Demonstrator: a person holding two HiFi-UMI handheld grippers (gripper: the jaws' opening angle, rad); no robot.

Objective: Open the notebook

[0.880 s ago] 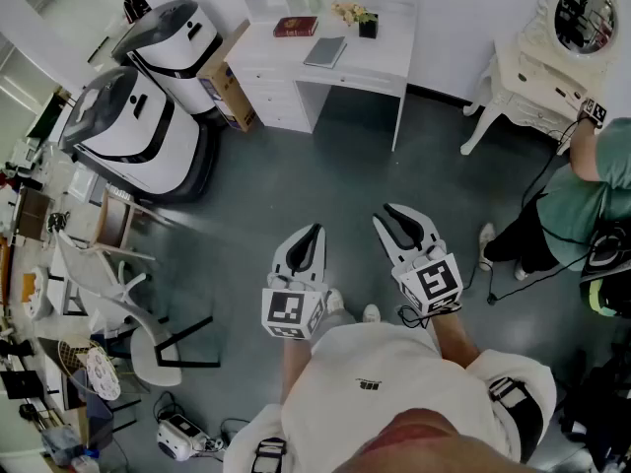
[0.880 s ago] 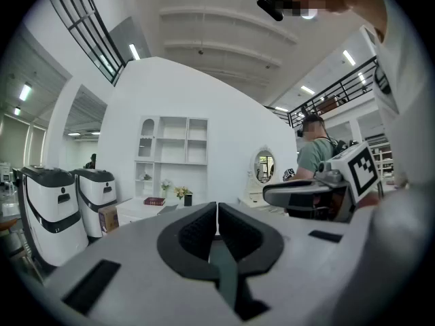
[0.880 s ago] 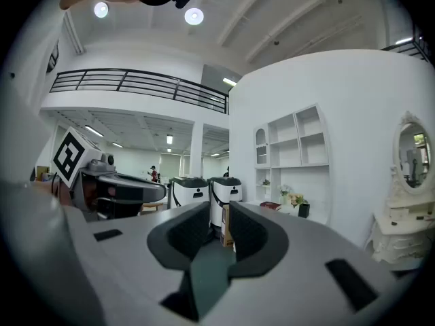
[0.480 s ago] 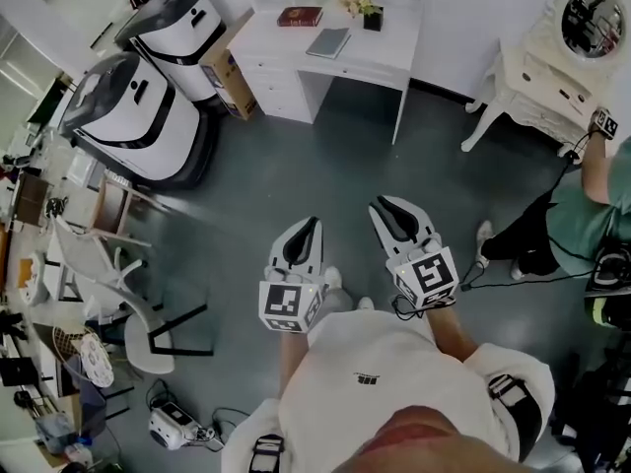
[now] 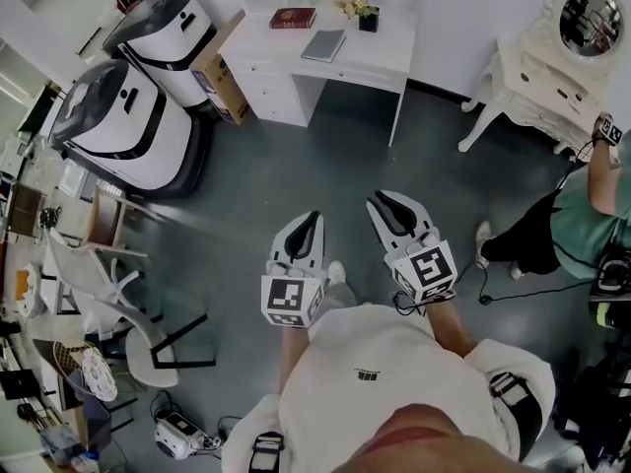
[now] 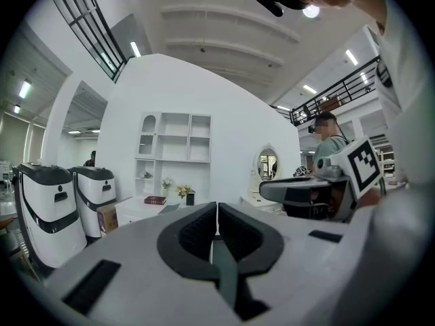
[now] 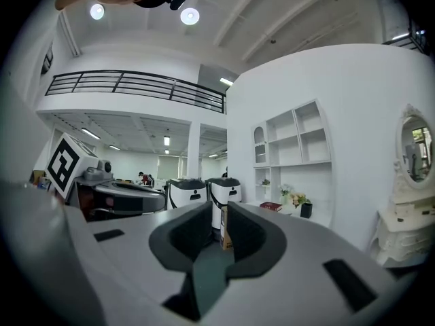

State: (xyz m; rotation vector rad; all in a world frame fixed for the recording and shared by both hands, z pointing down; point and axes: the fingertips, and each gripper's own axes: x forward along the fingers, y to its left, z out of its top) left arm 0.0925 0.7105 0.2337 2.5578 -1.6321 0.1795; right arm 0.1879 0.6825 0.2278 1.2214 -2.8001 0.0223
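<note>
A grey notebook (image 5: 324, 45) lies closed on the white desk (image 5: 385, 57) far ahead, beside a red book (image 5: 294, 18). In the left gripper view, the notebook (image 6: 170, 208) and red book (image 6: 155, 200) show small on the distant desk. Both grippers are held level over the grey floor, well short of the desk. My left gripper (image 5: 308, 227) has its jaws together with nothing between them (image 6: 217, 212). My right gripper (image 5: 391, 205) keeps a narrow empty gap between its jaws (image 7: 219, 216).
Two large white-and-black machines (image 5: 128, 116) and a cardboard box (image 5: 219, 82) stand left of the desk. A white vanity with a mirror (image 5: 552, 77) and a seated person in green (image 5: 592, 215) are at the right. Chairs (image 5: 148, 333) crowd the lower left.
Both grippers have edged slightly forward toward the desk in the head view. Their jaws look unchanged.
</note>
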